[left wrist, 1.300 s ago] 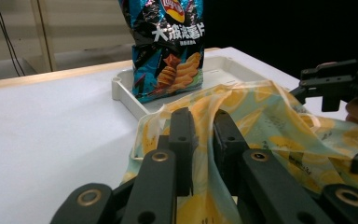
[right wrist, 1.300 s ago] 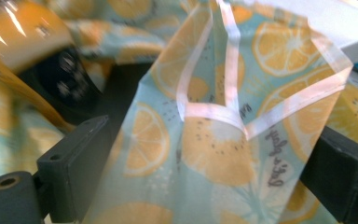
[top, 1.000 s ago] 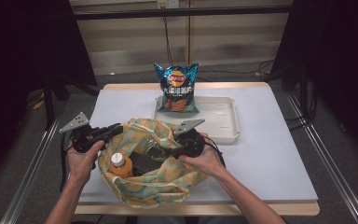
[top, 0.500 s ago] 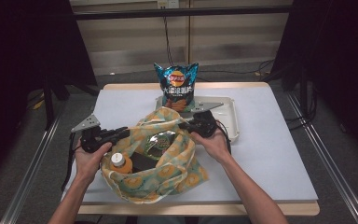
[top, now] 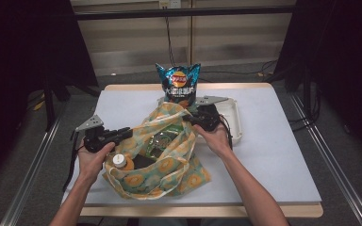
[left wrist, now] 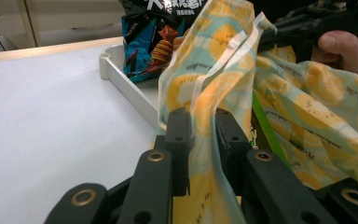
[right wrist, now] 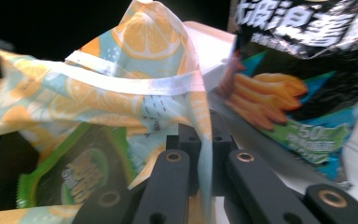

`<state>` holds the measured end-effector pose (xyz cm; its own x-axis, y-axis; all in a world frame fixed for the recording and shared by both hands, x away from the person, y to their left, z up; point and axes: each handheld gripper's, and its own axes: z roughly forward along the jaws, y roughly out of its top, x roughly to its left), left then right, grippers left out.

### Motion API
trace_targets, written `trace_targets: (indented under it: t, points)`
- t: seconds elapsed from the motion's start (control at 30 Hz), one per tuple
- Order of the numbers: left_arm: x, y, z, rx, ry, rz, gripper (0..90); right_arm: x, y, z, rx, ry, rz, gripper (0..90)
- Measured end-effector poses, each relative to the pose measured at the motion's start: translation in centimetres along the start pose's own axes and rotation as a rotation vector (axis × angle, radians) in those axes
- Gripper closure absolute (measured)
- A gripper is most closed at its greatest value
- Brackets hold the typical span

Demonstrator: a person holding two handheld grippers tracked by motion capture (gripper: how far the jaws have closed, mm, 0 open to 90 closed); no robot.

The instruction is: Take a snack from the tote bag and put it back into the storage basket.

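Lemon-print fabric marks the tote bag (top: pixel 162 155) lying open at the middle of the white tabletop (top: pixel 273 155) in the high view, stretched between two hand-held tools. At the bag's left edge the left gripper (top: pixel 122 134) pinches the cloth; at the bag's far right corner the right gripper (top: pixel 192 120), whose jaws have just been closing, clamps the raised rim. An orange bottle with a white cap (top: pixel 119 161) lies inside the bag near the left hand (top: pixel 94 157), beside a green packet (top: pixel 162 141). Behind the bag a blue bag of chips (top: pixel 179 84) stands upright in a white tray (top: pixel 231 120).

From the left gripper view, the black jaws stand close together with a fold of the tote's cloth (left wrist: pixel 205 121) pressed between them. The tray's corner (left wrist: pixel 121 74) and the chips (left wrist: pixel 149 46) sit beyond, and the other hand (left wrist: pixel 349 49) holds its tool at the upper right.

From the right gripper view, the jaws are shut on the hem of the tote (right wrist: pixel 203 116). The green packet (right wrist: pixel 84 172) rests inside the bag at left, and the chips bag (right wrist: pixel 298 74) stands close at right.
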<state>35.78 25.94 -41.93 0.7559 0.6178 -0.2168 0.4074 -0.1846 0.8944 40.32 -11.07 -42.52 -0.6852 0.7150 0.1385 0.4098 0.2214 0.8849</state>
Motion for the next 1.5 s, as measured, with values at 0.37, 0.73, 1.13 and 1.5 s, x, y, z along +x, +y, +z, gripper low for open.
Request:
trace_targets:
  t: [0.37,0.73,1.13,1.5]
  points:
    - [0.4,-0.3,-0.1,0.005,0.021,-0.009,79.1,-1.3,-2.5,2.5,0.19,0.041,0.075,89.1]
    - [2.2,-1.4,-0.3,0.022,0.077,-0.068,79.1,1.8,-2.9,1.8,0.163,0.314,0.049,90.0]
    - [3.6,-3.4,-0.1,0.115,0.102,-0.091,79.2,4.6,-4.4,2.1,0.181,0.354,-0.015,89.7]
    - [3.5,-3.9,-0.4,0.107,0.073,-0.092,75.2,3.0,-4.0,-0.4,0.102,0.24,-0.001,54.2]
